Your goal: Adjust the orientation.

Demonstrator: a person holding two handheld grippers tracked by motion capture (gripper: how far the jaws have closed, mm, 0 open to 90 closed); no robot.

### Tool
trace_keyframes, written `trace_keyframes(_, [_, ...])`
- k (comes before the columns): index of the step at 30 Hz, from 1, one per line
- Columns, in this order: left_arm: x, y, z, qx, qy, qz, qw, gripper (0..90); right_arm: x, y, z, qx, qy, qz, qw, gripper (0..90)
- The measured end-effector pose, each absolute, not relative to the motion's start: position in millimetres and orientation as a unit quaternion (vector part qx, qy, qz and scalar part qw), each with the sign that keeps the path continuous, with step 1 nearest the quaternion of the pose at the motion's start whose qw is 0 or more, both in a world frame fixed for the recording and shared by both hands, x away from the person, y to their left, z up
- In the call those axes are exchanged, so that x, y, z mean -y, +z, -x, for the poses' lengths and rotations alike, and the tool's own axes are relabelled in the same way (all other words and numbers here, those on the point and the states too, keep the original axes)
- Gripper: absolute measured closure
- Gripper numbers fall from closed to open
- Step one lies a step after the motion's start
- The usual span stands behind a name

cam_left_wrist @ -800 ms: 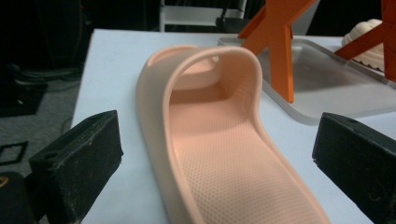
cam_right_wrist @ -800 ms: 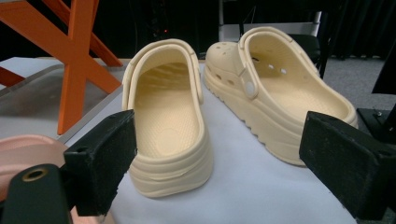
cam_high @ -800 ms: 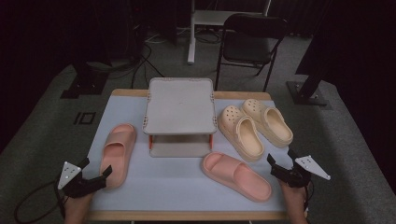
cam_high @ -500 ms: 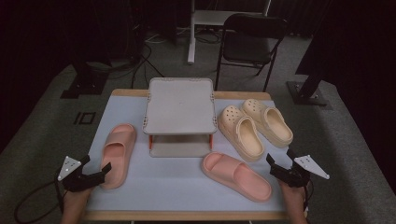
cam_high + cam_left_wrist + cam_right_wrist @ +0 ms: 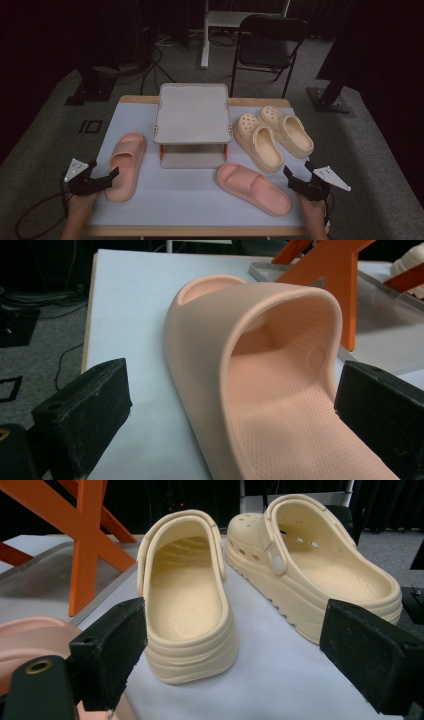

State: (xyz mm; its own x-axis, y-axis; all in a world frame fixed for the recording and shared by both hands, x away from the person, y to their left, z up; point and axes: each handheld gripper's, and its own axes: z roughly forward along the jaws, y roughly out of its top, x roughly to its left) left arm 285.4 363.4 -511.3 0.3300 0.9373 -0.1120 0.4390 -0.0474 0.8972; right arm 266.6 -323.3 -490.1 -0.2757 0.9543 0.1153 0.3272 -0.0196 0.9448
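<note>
Two pink slides lie on the pale blue table [image 5: 175, 200], one at the left [image 5: 125, 165] and one at the front right [image 5: 252, 187]. A pair of cream clogs [image 5: 257, 141] [image 5: 290, 131] stands at the right. My left gripper [image 5: 106, 168] is open at the left slide's near end. In the left gripper view that slide [image 5: 270, 380] lies between the black jaws [image 5: 232, 415], which stand apart from it. My right gripper [image 5: 297, 168] is open beside the right slide. It faces the nearer clog [image 5: 187, 605] and the farther clog [image 5: 320, 575], with nothing held [image 5: 240, 652].
A small rack with a grey top tray [image 5: 192, 112] and orange legs [image 5: 85, 535] stands mid-table. A black chair [image 5: 265, 45] and stand bases are on the floor behind. Cables trail from both grippers.
The left gripper has edged slightly forward towards the left pink slide. The right gripper has hardly moved, and the shoes lie as before.
</note>
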Motion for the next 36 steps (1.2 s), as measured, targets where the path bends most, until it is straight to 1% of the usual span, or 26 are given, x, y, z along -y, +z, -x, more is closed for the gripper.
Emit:
trace_keyframes(5, [-360,-512,-298,-0.517,0.253,-0.683,0.45,1.9,322,-491,-267,-0.626,0.498,-0.512,0.312,11.3])
trace_keyframes(10, [-357,-511,-305,-0.514,0.263,-0.684,0.446,2.5,322,-491,-267,-0.626,0.501,-0.51,0.312,11.4])
trace_keyframes(12, [-357,-510,-310,-0.51,0.265,-0.683,0.449,5.8,321,-491,-267,-0.626,0.502,-0.51,0.31,11.4])
trace_keyframes(15, [-356,-511,-314,-0.507,0.266,-0.688,0.446,6.8,321,-491,-266,-0.627,0.501,-0.51,0.31,11.3])
trace_keyframes(16, [-355,-512,-314,-0.506,0.273,-0.687,0.444,13.0,320,-491,-267,-0.628,0.5,-0.509,0.311,11.4])
trace_keyframes(18, [-353,-513,-316,-0.506,0.271,-0.688,0.445,17.9,320,-492,-267,-0.629,0.498,-0.511,0.309,11.4])
trace_keyframes(19, [-352,-513,-317,-0.505,0.273,-0.687,0.446,28.2,320,-492,-267,-0.63,0.498,-0.51,0.308,11.3])
trace_keyframes(20, [-351,-514,-318,-0.505,0.276,-0.688,0.443,31.9,320,-493,-267,-0.631,0.497,-0.51,0.308,11.3])
trace_keyframes(21, [-350,-514,-319,-0.505,0.277,-0.688,0.441,31.9,320,-493,-267,-0.631,0.497,-0.51,0.308,11.3])
trace_keyframes(22, [-349,-515,-319,-0.503,0.277,-0.689,0.442,38.9,320,-493,-267,-0.631,0.498,-0.51,0.307,11.3])
trace_keyframes(23, [-349,-515,-319,-0.503,0.279,-0.688,0.444,38.9,320,-493,-267,-0.631,0.498,-0.51,0.307,11.3])
trace_keyframes(24, [-349,-515,-320,-0.503,0.283,-0.685,0.445,46.6,320,-493,-267,-0.63,0.499,-0.511,0.306,11.3])
trace_keyframes(25, [-349,-514,-320,-0.506,0.286,-0.681,0.446,46.6,320,-493,-267,-0.63,0.499,-0.511,0.306,11.3])
trace_keyframes(26, [-350,-514,-320,-0.507,0.289,-0.677,0.449,54.4,321,-492,-268,-0.627,0.504,-0.51,0.304,11.2])
trace_keyframes(27, [-351,-514,-319,-0.509,0.292,-0.674,0.45,58.0,321,-492,-268,-0.626,0.501,-0.512,0.307,11.2])
trace_keyframes(29, [-351,-514,-319,-0.51,0.297,-0.673,0.446,61.0,320,-492,-270,-0.629,0.489,-0.515,0.316,11.2])
trace_keyframes(30, [-351,-514,-319,-0.511,0.301,-0.672,0.444,61.0,320,-492,-270,-0.629,0.489,-0.515,0.316,11.2])
trace_keyframes(31, [-351,-514,-318,-0.51,0.307,-0.672,0.441,64.2,321,-491,-270,-0.631,0.494,-0.512,0.309,11.2])
trace_keyframes(33, [-350,-513,-317,-0.51,0.316,-0.673,0.433,65.6,321,-490,-270,-0.632,0.498,-0.508,0.307,11.2])
trace_keyframes(34, [-349,-513,-317,-0.511,0.321,-0.673,0.428,68.9,320,-486,-269,-0.635,0.494,-0.503,0.316,11.2])
trace_keyframes(35, [-349,-513,-317,-0.513,0.325,-0.671,0.425,68.9,320,-486,-269,-0.635,0.494,-0.503,0.316,11.2])
trace_keyframes(36, [-349,-512,-316,-0.514,0.328,-0.67,0.424,72.5,320,-484,-269,-0.634,0.497,-0.502,0.315,11.2])
